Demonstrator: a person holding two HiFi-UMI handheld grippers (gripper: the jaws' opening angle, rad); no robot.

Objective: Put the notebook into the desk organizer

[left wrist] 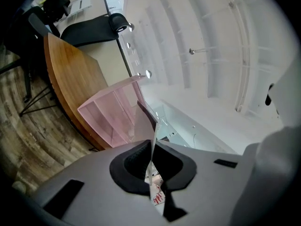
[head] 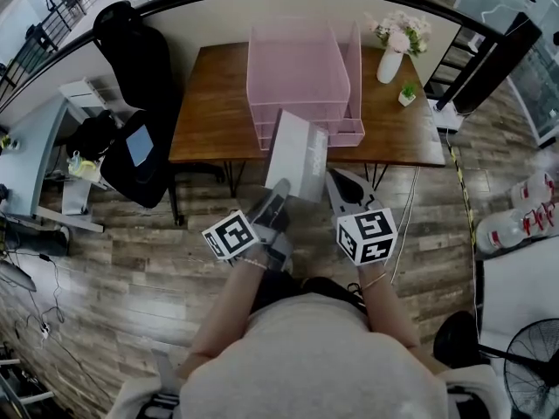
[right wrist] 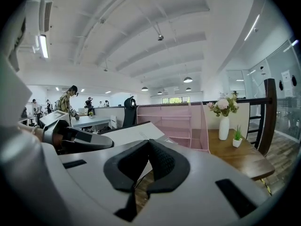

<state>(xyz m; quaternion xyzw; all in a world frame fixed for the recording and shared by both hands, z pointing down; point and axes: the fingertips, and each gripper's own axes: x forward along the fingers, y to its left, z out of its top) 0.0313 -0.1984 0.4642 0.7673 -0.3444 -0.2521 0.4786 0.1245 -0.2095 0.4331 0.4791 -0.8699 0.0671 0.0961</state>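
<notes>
Pink desk organizer (head: 297, 103) sits mid-worktop (head: 210, 103), open tray fronts facing the person, w/ a tall divider section on its right side. Right of it: white vase (head: 390, 64) w/ flowers, then a small potted plant (head: 407, 94), both apart from the organizer. Left of the worktop a black chair (head: 131, 51) stands on the plank floor, dark clothing hung below it. A fan (head: 533, 365) shows at bottom right.

Notebook (head: 297, 155) is up in the air at the worktop's near edge, straight in front of the organizer's lower trays. In the head view its far end overlaps their fronts; whether it touches them can't be told. Pale broad face turned up toward the head camera. Long axis runs away from the person toward the organizer, far end leaning slightly right.

Left gripper (head: 278, 190) is clamped on the notebook's near end — its own view shows the thin edge pinched between the pads. Right gripper (head: 336, 182) sits just beside the notebook's near right corner, jaws closed together, nothing seen between them.
</notes>
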